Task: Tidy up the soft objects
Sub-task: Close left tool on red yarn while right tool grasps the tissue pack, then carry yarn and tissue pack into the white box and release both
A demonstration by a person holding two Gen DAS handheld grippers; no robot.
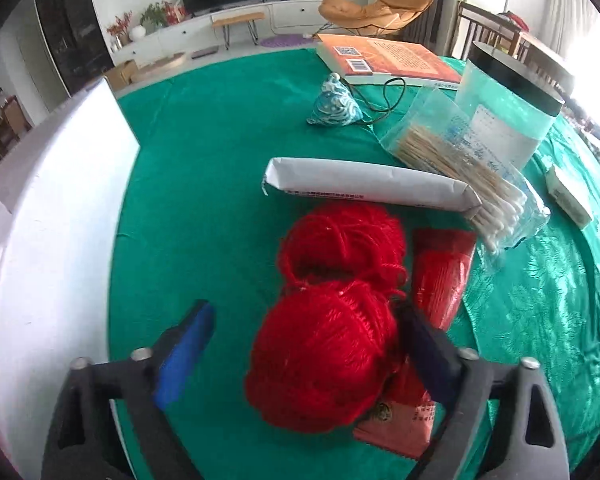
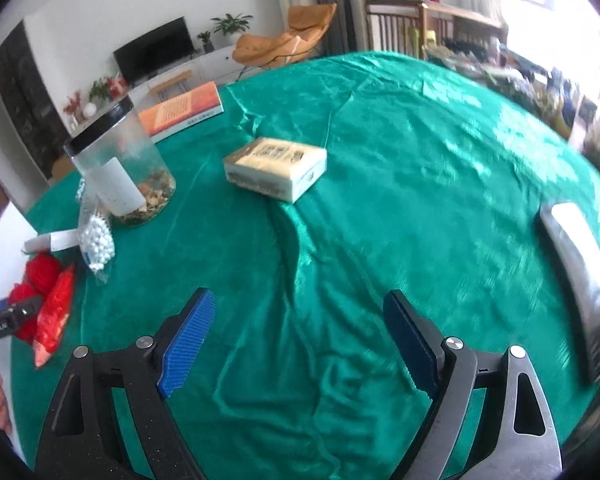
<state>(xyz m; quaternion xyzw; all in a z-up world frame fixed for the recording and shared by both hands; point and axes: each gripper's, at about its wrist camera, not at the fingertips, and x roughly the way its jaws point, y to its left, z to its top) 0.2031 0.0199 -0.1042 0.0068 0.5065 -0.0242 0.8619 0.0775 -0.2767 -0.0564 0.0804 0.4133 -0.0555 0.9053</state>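
Green cloth covers the table; nearest, the left gripper straddles a red yarn ball (perhaps barely touching), not yet squeezing. Right gripper hangs spread, empty. Next: close, lift.

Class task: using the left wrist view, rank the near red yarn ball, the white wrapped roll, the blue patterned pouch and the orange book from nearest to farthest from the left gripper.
1. Near red yarn ball, between the left gripper fingers.
2. White wrapped roll, just beyond the yarn.
3. Blue patterned pouch, mid-table.
4. Orange book, at the far edge.
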